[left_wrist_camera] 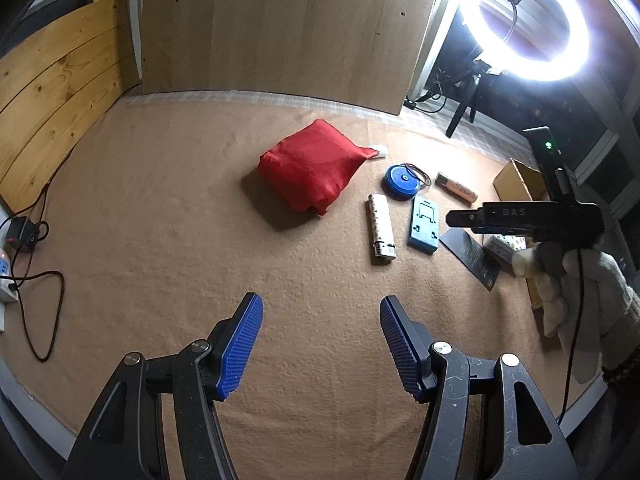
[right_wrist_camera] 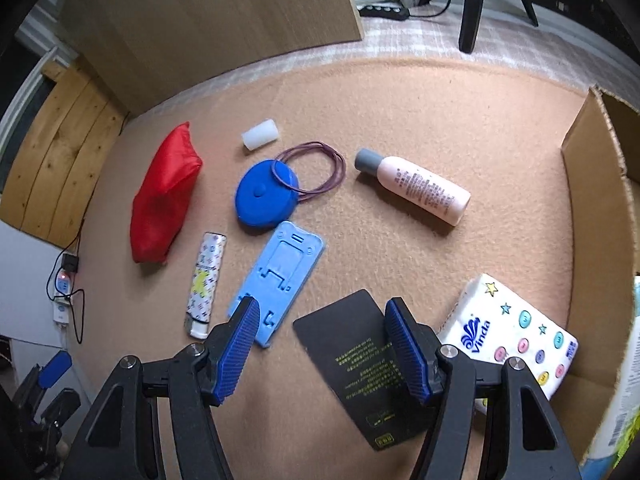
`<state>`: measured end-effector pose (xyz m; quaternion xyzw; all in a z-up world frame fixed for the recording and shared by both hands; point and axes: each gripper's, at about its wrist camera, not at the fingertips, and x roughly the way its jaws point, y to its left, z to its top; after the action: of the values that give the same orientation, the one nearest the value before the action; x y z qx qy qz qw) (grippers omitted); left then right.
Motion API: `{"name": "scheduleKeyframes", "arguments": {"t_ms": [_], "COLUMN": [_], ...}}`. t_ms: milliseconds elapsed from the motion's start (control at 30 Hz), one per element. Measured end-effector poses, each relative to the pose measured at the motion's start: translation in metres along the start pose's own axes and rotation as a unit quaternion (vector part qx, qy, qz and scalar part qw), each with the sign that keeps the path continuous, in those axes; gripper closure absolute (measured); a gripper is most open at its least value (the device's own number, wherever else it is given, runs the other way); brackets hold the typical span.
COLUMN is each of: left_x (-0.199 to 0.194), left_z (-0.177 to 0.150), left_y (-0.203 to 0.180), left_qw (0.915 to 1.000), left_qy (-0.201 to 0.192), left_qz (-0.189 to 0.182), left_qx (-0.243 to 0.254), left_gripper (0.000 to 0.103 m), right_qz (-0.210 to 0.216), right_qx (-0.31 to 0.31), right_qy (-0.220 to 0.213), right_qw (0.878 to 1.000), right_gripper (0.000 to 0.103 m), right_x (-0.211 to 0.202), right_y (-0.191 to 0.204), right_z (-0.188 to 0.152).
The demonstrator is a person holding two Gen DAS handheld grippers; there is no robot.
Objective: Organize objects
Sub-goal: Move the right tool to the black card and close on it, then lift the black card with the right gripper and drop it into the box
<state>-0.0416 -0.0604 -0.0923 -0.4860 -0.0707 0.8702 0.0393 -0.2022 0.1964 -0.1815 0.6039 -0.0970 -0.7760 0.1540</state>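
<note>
Holding both grippers: we point them down over a tan blanket point(right_wrist_camera: 400, 112), each with its jaws apart and nothing between the pads.
Left gripper point(left_wrist_camera: 321, 344): we see its blue pads spread over bare blanket, touching nothing.
Right gripper point(right_wrist_camera: 320, 350): we see its jaws parted just above the objects; the black card point(right_wrist_camera: 352, 344) lies below the gap, reaching under the right finger.
Beside the right finger: a white tissue pack point(right_wrist_camera: 516, 340) with coloured dots, touching the card's edge and lying at the mouth of a cardboard box point(right_wrist_camera: 596, 184) on that side.
Under the left fingertip: the near end of a light blue phone stand point(right_wrist_camera: 280, 276), flat on the blanket.
Left of the stand: a patterned white lighter point(right_wrist_camera: 205, 284), lying lengthwise, apart from the stand.
Further ahead: a round blue tape measure point(right_wrist_camera: 264, 198), just beyond the stand's far end, with purple rubber bands point(right_wrist_camera: 320, 172) overlapping its edge.
Ahead to the right: a pink bottle point(right_wrist_camera: 420, 188) with a grey cap, on its side, well apart from the rest.
Ahead to the left: a red cloth bag point(right_wrist_camera: 164, 196), bunched up.
Beyond the tape measure: a small white cap point(right_wrist_camera: 260, 134), on its side.
Farthest: a wooden panel point(right_wrist_camera: 216, 16) standing past the blanket's edge.
From the left wrist view: we see a gloved hand point(left_wrist_camera: 576, 280) holding the right gripper off to the right, and a lit ring light point(left_wrist_camera: 524, 20) beyond.
</note>
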Motion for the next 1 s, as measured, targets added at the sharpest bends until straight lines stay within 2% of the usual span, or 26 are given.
{"name": "scheduleKeyframes", "arguments": {"t_ms": [133, 333, 500, 567, 700, 867, 933, 967, 1000], "left_x": [0.002, 0.004, 0.008, 0.01, 0.015, 0.018, 0.019, 0.019, 0.02], "left_z": [0.002, 0.004, 0.004, 0.004, 0.002, 0.002, 0.002, 0.002, 0.002], "left_y": [-0.001, -0.003, -0.007, -0.011, -0.018, -0.026, -0.026, -0.025, -0.025], "left_qw": [1.0, 1.0, 0.9999, 0.9998, 0.9996, 0.9994, 0.9995, 0.9995, 0.9996], "left_qy": [0.001, 0.001, 0.005, 0.007, 0.012, 0.013, 0.013, 0.013, 0.013], "left_qz": [-0.003, -0.007, -0.009, -0.012, -0.015, -0.016, -0.014, -0.014, -0.013], "left_qx": [0.003, 0.006, 0.01, 0.013, 0.019, 0.026, 0.026, 0.025, 0.023], "left_gripper": [0.038, 0.038, 0.038, 0.038, 0.038, 0.038, 0.038, 0.038, 0.038], "right_qz": [0.009, 0.047, 0.047, 0.028, -0.041, -0.114, -0.12, -0.12, -0.116], "right_qx": [0.01, 0.036, 0.004, -0.028, -0.09, -0.162, -0.17, -0.169, -0.167], "right_qy": [0.008, 0.024, 0.04, 0.039, 0.025, 0.021, 0.021, 0.02, 0.021], "right_qw": [1.0, 0.998, 0.998, 0.998, 0.995, 0.98, 0.978, 0.978, 0.979], "right_gripper": [0.041, 0.041, 0.041, 0.041, 0.041, 0.042, 0.049, 0.056, 0.057], "right_x": [-0.001, -0.009, -0.013, -0.014, -0.012, -0.003, -0.004, -0.006, -0.008], "right_y": [-0.002, -0.014, -0.007, 0.002, 0.024, 0.048, 0.05, 0.049, 0.047], "right_z": [-0.003, -0.023, -0.043, -0.053, -0.066, -0.077, -0.078, -0.078, -0.077]}}
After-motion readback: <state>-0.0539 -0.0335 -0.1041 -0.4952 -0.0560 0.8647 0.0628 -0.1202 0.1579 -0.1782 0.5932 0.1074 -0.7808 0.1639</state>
